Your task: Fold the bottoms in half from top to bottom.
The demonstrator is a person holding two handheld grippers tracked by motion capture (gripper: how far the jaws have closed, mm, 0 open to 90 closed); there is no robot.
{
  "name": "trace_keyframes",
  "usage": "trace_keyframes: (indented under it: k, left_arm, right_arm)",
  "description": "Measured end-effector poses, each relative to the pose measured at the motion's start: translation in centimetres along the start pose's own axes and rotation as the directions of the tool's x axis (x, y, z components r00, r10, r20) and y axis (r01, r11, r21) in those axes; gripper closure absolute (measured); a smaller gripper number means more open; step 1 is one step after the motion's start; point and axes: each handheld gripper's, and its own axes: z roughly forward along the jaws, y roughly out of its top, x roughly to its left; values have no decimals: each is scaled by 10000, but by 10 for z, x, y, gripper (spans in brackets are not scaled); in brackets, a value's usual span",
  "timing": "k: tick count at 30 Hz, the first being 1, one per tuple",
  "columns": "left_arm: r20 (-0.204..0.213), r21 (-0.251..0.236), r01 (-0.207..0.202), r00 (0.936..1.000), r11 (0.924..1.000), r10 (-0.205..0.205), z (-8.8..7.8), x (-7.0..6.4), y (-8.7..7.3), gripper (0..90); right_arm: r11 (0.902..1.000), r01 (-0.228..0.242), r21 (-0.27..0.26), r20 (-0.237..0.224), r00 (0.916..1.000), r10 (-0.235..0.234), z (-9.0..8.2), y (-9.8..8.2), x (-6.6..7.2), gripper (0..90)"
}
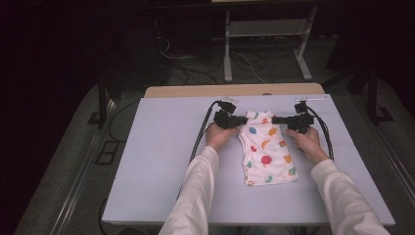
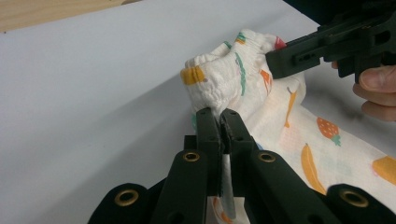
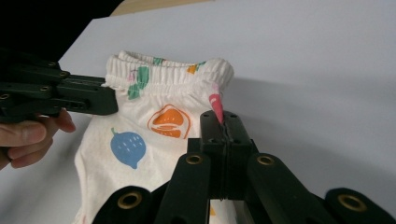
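**Two grippers holding a pair of printed shorts by the waistband**

Left gripper (image 1: 241, 120): jaws clamped on the left end of the gathered waistband, a fold of cloth pinched between them. Centre: the shorts (image 1: 266, 152), white with coloured fruit shapes, lie folded on the white table (image 1: 161, 161), waistband at the far end, raised off the surface, legs towards the person. Right gripper (image 1: 276, 120): jaws clenched on the right end of the waistband, cloth caught between them.
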Motion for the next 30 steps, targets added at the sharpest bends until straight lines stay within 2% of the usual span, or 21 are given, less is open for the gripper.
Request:
trace_keyframes:
  k: [4, 12, 18, 24, 30]
  left_arm:
    - [25, -272, -288, 9996, 9992, 289, -3, -4, -2, 865]
    - [77, -505, -489, 9988, 9975, 493, -9, -10, -5, 865]
    - [238, -690, -483, 9985, 9964, 500, -14, -12, -9, 865]
    - [489, -1082, -218, 9984, 9939, 273, -18, -17, -15, 865]
    - [537, -1167, -230, 9981, 9929, 295, -21, -21, -16, 865]
  right_arm:
    - [9994, 209, -269, -68, 9998, -211, -6, -4, 3, 879]
    - [9974, 401, -593, -285, 9987, -418, -13, -15, 9, 879]
    - [9962, 634, -598, -298, 9974, -653, -18, -19, 15, 879]
    - [9957, 477, -796, -469, 9976, -515, -25, -19, 19, 879]
    - [9946, 603, -843, -475, 9968, -645, -31, -22, 24, 879]
